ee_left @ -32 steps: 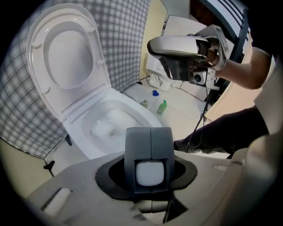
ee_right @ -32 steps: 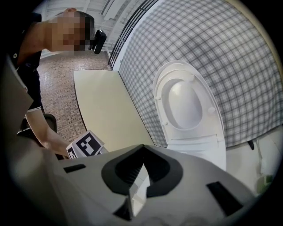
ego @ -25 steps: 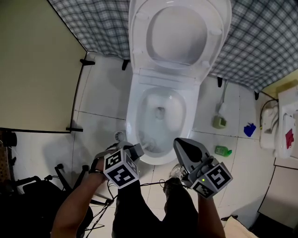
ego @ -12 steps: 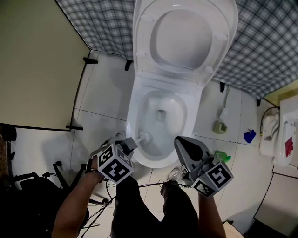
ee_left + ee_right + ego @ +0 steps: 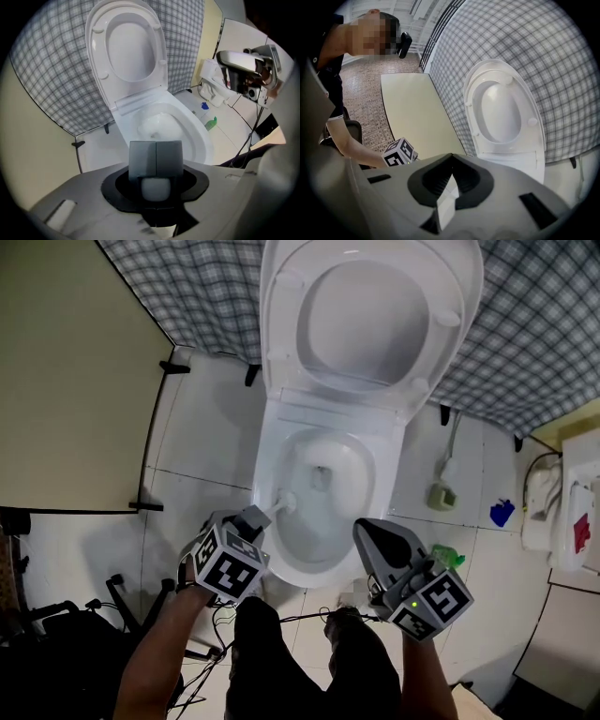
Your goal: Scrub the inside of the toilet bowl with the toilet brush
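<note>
most of the toilet brush [image 5: 283, 503] is hidden by the left gripper [image 5: 253, 518], only its head showing.

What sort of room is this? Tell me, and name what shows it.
Likely a bathroom, perhaps staged: a white toilet with its lid raised, a tiled floor, a toilet brush at its bowl, and plaid cloth behind.
</note>
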Demonstrator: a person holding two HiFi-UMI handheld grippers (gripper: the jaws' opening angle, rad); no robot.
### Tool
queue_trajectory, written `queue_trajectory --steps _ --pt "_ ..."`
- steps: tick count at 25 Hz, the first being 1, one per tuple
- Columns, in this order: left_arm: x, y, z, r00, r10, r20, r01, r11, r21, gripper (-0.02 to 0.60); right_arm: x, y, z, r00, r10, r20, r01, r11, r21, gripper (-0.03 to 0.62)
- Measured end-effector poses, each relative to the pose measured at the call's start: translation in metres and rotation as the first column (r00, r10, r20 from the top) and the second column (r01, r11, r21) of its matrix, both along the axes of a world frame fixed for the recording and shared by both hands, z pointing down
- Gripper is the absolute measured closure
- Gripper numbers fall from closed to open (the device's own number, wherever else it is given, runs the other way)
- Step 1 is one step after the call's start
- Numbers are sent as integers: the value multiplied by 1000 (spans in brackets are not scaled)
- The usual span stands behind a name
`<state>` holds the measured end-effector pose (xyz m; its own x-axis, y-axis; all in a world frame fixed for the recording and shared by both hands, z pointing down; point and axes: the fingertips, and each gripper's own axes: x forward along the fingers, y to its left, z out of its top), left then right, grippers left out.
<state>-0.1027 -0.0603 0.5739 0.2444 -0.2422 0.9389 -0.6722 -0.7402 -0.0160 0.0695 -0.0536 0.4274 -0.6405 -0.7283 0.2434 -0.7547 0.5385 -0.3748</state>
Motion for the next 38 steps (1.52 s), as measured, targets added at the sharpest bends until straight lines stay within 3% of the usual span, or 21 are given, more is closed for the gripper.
queue_trajectory --steps 18,26,31,38 --pt "33 -80 5 974 -195 -115 211 965 155 410 12 -14 5 999 39 -14 -39 999 -22 594" --pt "60 -108 0 967 -183 -179 217 956 198 410 23 -6 16 997 82 -13 -83 995 -46 594" --pt "88 -115 -3 963 -130 -237 182 960 213 410 41 4 23 991 133 -20 -134 989 -63 594" --pt "121 -104 5 964 -62 -258 120 968 219 410 62 20 29 981 194 -24 -196 977 -83 594"
